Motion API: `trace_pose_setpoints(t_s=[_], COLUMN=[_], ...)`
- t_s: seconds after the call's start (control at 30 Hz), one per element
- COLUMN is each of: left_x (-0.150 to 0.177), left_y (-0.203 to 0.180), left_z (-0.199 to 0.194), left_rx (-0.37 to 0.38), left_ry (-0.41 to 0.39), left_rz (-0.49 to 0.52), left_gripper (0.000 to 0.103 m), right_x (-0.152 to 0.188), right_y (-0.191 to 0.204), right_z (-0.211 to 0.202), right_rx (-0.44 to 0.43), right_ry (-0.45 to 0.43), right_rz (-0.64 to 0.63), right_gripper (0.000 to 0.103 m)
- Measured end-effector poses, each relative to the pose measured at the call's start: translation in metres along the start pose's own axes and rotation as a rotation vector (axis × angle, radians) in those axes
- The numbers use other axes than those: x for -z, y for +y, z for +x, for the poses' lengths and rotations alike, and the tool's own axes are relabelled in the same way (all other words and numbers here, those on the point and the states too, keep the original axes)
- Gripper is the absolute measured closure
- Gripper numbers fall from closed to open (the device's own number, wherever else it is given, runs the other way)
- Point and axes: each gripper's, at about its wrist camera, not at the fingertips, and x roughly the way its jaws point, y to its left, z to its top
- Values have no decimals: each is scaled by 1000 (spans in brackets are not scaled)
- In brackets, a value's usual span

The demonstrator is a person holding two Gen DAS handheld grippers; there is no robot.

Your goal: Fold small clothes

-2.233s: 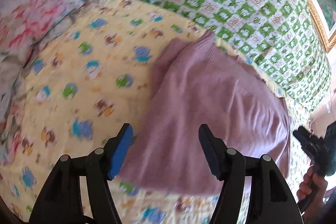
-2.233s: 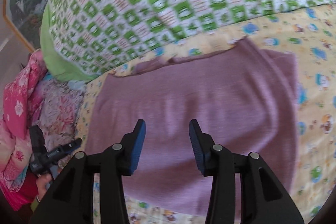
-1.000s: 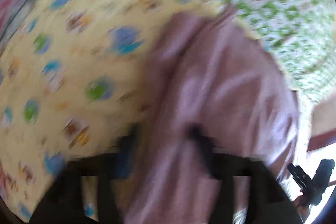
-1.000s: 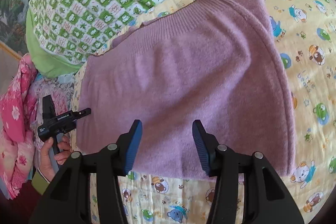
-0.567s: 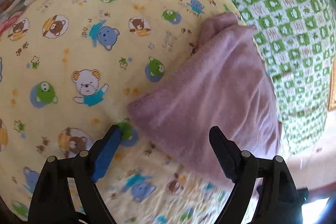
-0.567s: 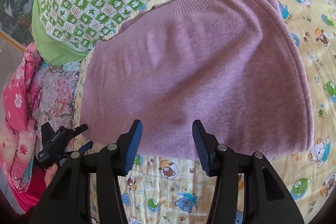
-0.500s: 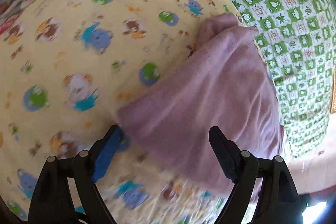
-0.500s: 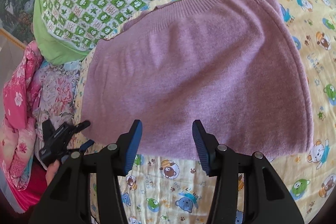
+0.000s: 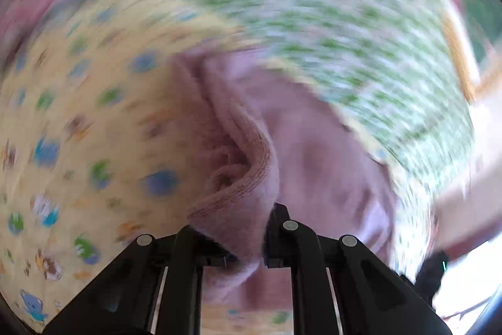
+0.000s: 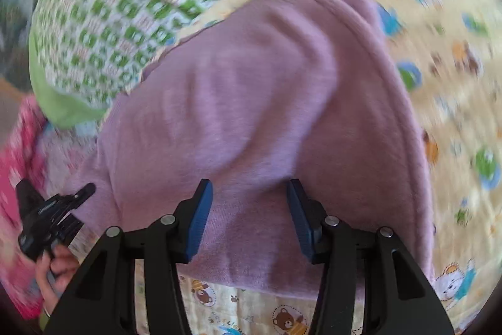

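Observation:
A mauve knit garment (image 10: pixel 251 102) lies on the yellow cartoon-print sheet (image 10: pixel 455 77). My left gripper (image 9: pixel 232 237) is shut on the garment's corner (image 9: pixel 244 187) and lifts it off the sheet; the fabric bunches up between the fingers and hides the pads. That view is motion-blurred. My right gripper (image 10: pixel 248 215) is open, with its blue pads (image 10: pixel 200 215) over the garment's near edge, and holds nothing. The left gripper also shows in the right wrist view (image 10: pixel 50 218), at the garment's left corner, held by a hand.
A green-and-white checked pillow (image 10: pixel 125 5) lies along the garment's far edge. Pink floral bedding (image 10: pixel 15 146) is piled at the left. The yellow sheet (image 9: pixel 78 121) stretches to the left of the garment in the left wrist view.
My left gripper was open beside the garment's corner; it has shut on that corner and lifted it. My right gripper stayed open and moved in over the near edge.

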Motion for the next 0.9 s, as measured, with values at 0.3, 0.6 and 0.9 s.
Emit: trace_pose_setpoints(t_s=[0.3,0.6,0.9], left_x=[79,110,109], left_y=[-212,-177,-129], left_z=[49,72,45], left_rx=[303,274,163], left_ry=[166,320,286], left_rz=[595,577,572], left_gripper=[91,60,45], right_x=[-18,-22,-43], right_y=[-44,-59,-28], right_z=[-43,-61,-43], right_rx=[-48,-82,-111], right_ry=[-123,-150,-119], right_rz=[161,195,92], right_gripper=[52,52,52])
